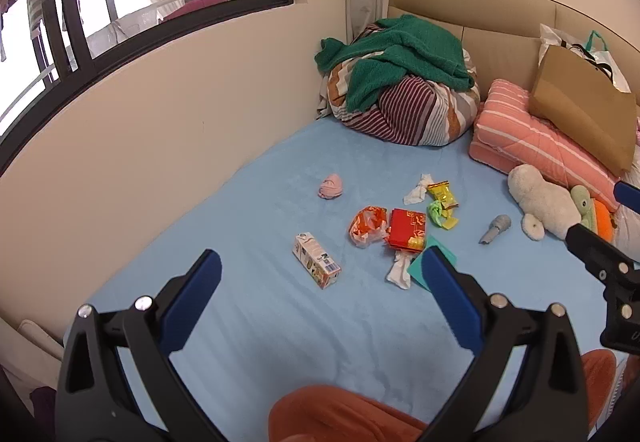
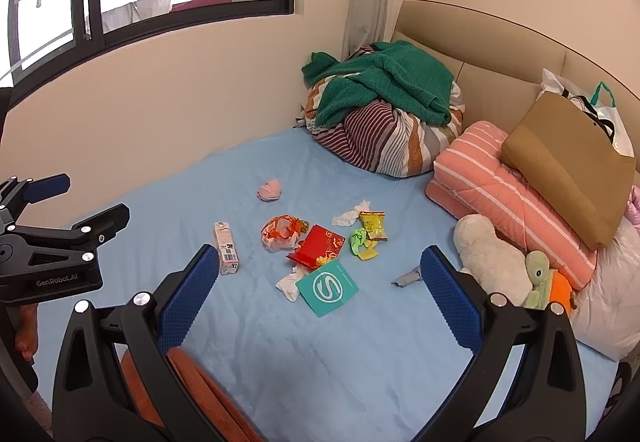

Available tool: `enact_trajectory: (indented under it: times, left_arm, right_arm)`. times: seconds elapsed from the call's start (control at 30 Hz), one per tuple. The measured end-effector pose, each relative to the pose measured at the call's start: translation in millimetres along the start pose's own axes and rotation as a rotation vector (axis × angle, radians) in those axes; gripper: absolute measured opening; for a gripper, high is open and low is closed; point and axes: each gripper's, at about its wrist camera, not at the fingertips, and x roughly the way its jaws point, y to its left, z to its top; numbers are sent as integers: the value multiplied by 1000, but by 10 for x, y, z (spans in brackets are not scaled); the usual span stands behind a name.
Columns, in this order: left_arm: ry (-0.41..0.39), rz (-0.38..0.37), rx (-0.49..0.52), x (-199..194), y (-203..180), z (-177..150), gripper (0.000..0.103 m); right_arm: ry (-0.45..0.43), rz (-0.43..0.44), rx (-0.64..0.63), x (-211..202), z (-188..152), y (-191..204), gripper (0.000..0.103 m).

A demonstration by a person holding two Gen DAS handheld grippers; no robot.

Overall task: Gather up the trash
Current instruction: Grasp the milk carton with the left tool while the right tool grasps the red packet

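You are holding both claws wide apart and empty above the near end of the bed (image 1: 248, 201): the left claw (image 1: 320, 270) and the right claw (image 2: 316, 266) are each hovering over the light blue sheet, touching none of the litter.

The trash is lying scattered around the middle of the mattress, well beyond your fingertips. A small drink carton (image 2: 226, 248) is lying on its side to the left of the heap. Just beside it, an orange plastic bag (image 2: 280, 232) is crumpling against a red packet (image 2: 320, 244). A teal card (image 2: 327, 286) with a white S is resting in front of the red packet, overlapping a wad of white tissue (image 2: 291, 282). Farther back, a second tissue (image 2: 350, 215), a yellow wrapper (image 2: 373, 224) and a green wrapper (image 2: 358, 240) are sitting close together. A pink ball of cloth (image 2: 270, 189) is lying apart, toward the wall. A grey object (image 1: 496, 228) is lying near the plush toy (image 2: 488, 262) at the right.
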Motion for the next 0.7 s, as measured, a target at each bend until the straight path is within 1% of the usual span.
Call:
enact_trajectory:
  times: [0.27, 0.57, 0.7]
  left_arm:
    - [80, 1, -8, 565, 35, -99, 99]
    - [171, -9, -11, 1366, 50, -243, 99]
    - [226, -18, -11, 1781, 38, -327, 99]
  right_arm:
    - [37, 15, -23, 541, -110, 67, 97]
    - [120, 34, -108, 1476, -312, 267, 97]
    - [167, 31, -152, 1931, -405, 358, 97]
